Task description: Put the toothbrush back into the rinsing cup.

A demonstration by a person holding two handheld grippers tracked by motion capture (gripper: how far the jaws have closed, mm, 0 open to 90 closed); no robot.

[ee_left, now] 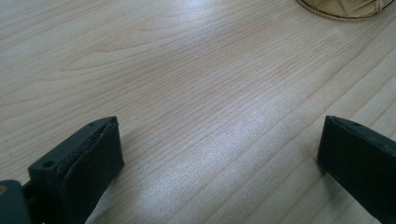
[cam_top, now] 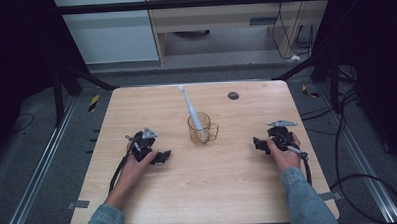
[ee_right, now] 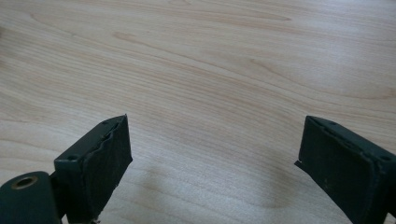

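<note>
Two denim sleeves are seen at the near edge of the table. Left tongs are held at near left, jaws spread wide, nothing between them. Right tongs are held at near right, likewise released and empty. An amber glass mug is placed at centre, between both tongs; a white toothbrush is stood inside, tilted far-left.

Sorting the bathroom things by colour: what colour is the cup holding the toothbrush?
The cup is clear amber-orange, best seen in the high view.
</note>
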